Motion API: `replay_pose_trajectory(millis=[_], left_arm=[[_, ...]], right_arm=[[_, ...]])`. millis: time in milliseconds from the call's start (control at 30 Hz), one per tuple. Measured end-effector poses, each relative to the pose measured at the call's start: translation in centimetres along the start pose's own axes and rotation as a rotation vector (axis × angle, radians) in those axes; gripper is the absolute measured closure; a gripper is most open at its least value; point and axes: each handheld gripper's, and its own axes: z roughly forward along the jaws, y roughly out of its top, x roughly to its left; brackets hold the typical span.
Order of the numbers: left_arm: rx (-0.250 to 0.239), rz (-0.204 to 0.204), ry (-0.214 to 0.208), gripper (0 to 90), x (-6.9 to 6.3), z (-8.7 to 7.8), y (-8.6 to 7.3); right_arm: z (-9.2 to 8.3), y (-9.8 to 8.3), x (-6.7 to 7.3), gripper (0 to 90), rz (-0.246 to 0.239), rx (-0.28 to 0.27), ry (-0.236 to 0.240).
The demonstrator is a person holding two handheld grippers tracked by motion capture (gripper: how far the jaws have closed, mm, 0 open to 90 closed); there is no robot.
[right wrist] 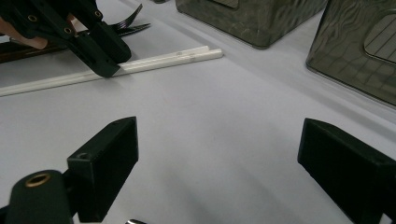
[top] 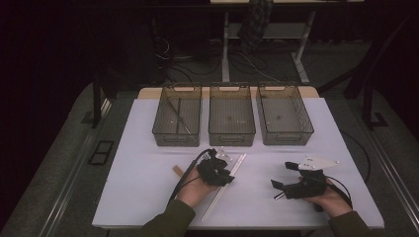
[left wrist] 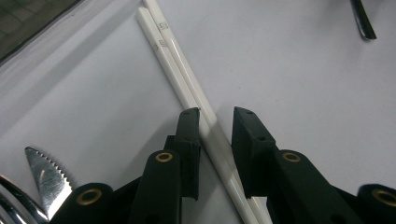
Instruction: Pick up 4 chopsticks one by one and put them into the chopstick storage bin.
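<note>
A pair of white chopsticks (left wrist: 177, 65) lies side by side on the white table (top: 148, 192), running slantwise near the front middle (top: 213, 201). My left gripper (left wrist: 216, 116) points down onto them. The pair passes between its jaws at a slant, touching the left pad at its tip and meeting the right jaw further back, so the jaws are shut on it. The chopsticks still rest on the table. In the right gripper view the left gripper (right wrist: 105, 65) stands on the chopsticks (right wrist: 177, 56). My right gripper (top: 281, 176) hovers at the front right, open wide and empty (right wrist: 217, 154).
Three smoky plastic bins stand in a row at the back: left (top: 177, 116) with thin dark sticks inside, middle (top: 231, 116), right (top: 284, 116). A serrated knife (left wrist: 46, 177), a dark fork (right wrist: 133, 21) and a wooden piece (top: 177, 170) lie by the left hand.
</note>
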Motion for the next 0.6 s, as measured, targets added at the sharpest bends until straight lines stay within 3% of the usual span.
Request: replay_pose_trajectory(millis=[133,200,233,433,500,600], left_arm=[[0.0,0.012,-0.016,72.9,-0.14,-0.34,0.09],[0.035,0.042,-0.027,89.2,0.01,-0.58,0.04],[0.053,0.051,-0.032,88.9,-0.02,-0.25,-0.19],[0.037,0.033,-0.037,87.3,0.09,-0.36,-0.31],[0.02,0.02,-0.025,78.1,-0.13,-0.45,-0.19],[-0.023,0.008,-0.026,72.3,-0.83,-0.55,0.12]], right_arm=[[-0.02,-0.01,-0.02,11.8,0.001,0.0,-0.001],[-0.05,-0.02,-0.01,11.8,0.002,0.001,-0.001],[-0.04,-0.03,-0.02,11.8,0.001,0.002,-0.001],[-0.01,-0.01,0.0,11.8,-0.005,0.002,0.0],[-0.03,0.0,0.01,11.8,-0.003,0.002,-0.001],[-0.08,0.0,-0.01,11.8,-0.001,0.001,-0.001]])
